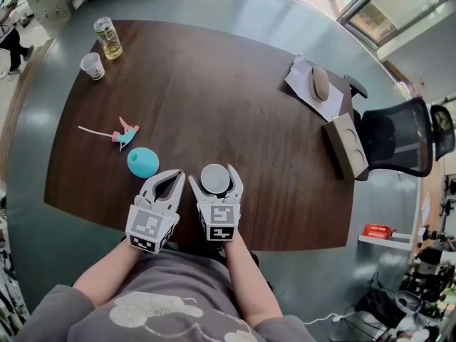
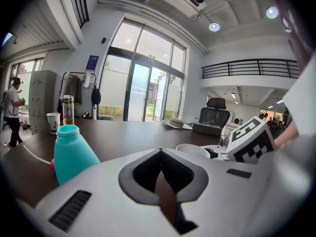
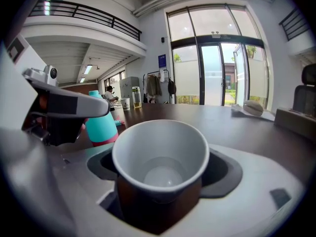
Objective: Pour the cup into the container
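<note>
Dark brown wood covers the wide table (image 1: 214, 84), which stands in a tall room with glass doors (image 2: 140, 90). Near the table's front edge the two grippers are held side by side. The right gripper (image 1: 214, 174) has its jaws spread wide. A white cup (image 1: 215, 179) stands upright on the table between them, and the right gripper view shows a dark gap on each side of it. Whether anything clear is in the cup cannot be told. The left gripper (image 1: 175, 177) is just to the left, its jaws closed tip to tip with nothing between them. A teal bottle (image 1: 142, 162), the container, stands upright just beyond the left gripper and a little to its left, touching neither gripper. Farther up the table from it lies a small pink and teal toy (image 1: 125, 132). Near the far left edge stand a paper cup (image 1: 92, 65) and a glass bottle of yellow liquid (image 1: 108, 38). A black office chair (image 1: 397, 137) is at the right end.
</note>
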`<state>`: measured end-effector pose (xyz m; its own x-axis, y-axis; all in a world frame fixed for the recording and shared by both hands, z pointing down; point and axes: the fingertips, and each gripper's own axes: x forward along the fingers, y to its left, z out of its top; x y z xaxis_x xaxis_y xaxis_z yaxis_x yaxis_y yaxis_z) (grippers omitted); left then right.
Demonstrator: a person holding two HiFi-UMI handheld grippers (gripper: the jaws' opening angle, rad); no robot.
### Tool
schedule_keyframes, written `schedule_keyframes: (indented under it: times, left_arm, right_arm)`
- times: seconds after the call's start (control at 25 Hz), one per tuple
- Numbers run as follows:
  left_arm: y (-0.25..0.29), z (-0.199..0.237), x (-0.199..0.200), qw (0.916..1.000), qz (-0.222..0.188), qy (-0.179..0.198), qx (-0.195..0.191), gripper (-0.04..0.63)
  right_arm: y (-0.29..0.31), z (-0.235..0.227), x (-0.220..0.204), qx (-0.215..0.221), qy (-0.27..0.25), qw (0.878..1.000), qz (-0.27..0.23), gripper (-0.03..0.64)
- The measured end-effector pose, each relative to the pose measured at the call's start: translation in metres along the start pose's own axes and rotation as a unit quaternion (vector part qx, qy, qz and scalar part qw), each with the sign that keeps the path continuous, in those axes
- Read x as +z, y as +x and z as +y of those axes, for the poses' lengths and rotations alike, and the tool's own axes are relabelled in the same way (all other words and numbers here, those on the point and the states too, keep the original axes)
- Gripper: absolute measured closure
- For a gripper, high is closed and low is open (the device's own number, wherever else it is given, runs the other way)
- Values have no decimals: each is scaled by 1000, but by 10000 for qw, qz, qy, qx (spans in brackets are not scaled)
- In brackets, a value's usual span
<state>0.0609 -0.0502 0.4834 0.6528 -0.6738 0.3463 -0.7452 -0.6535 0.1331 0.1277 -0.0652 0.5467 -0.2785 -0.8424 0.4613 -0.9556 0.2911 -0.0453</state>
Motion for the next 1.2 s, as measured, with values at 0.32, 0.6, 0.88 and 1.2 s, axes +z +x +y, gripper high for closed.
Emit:
schedule_keyframes:
  times: [0.32, 0.6, 0.88, 1.2]
  left_arm:
    - [-1, 0, 2, 10000, -41, 43, -79, 588]
    - [-8, -1, 3, 9998, -96, 44, -177, 588]
    - [-22, -8, 8, 9991, -202, 93, -362, 588]
    - [-40, -17, 33, 9973, -398, 99, -613, 588]
  right_arm:
    - [-6, -4, -3, -215, -37, 9997, -54, 183]
    - [-23, 2, -11, -321, 13, 9995, -31, 183]
    - [-55, 12, -3, -537, 119, 9980, -314, 183]
    - [-113, 4, 33, -931, 259, 9915, -873, 183]
